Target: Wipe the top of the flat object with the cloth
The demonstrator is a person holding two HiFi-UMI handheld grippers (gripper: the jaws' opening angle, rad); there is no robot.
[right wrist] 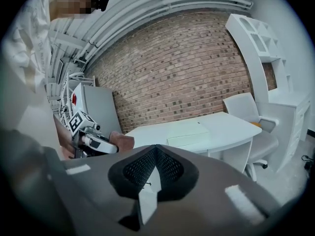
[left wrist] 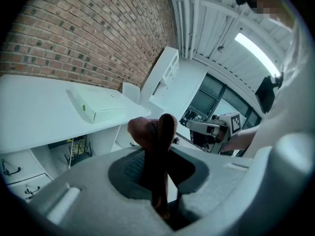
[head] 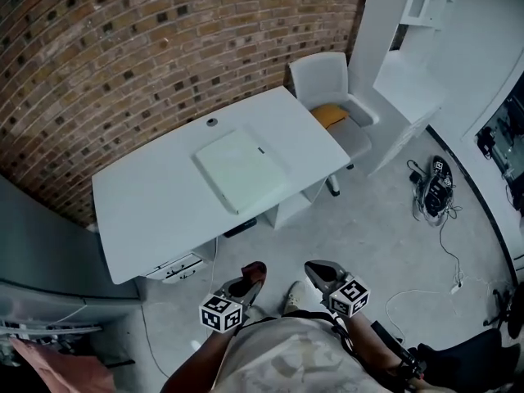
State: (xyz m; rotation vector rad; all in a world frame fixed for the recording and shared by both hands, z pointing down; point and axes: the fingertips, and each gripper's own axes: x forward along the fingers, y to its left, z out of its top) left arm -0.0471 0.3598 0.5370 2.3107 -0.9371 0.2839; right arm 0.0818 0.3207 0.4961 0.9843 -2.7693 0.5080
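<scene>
A flat pale-green box [head: 241, 169] lies on the white desk [head: 155, 195], far ahead of me; it also shows as the box [left wrist: 96, 107] in the left gripper view and the box [right wrist: 189, 133] in the right gripper view. My left gripper [head: 248, 282] is held low near my body, shut on a reddish-brown cloth [left wrist: 156, 141] that sticks up between its jaws. The cloth [head: 255, 271] shows at its tip in the head view. My right gripper [head: 321, 275] hangs beside it, shut and empty.
A white chair [head: 332, 97] with a yellow cushion [head: 330, 115] stands at the desk's right end. White shelving [head: 426, 23] is beyond it. Cables [head: 432, 188] lie on the concrete floor to the right. A grey cabinet [head: 33, 268] stands at left.
</scene>
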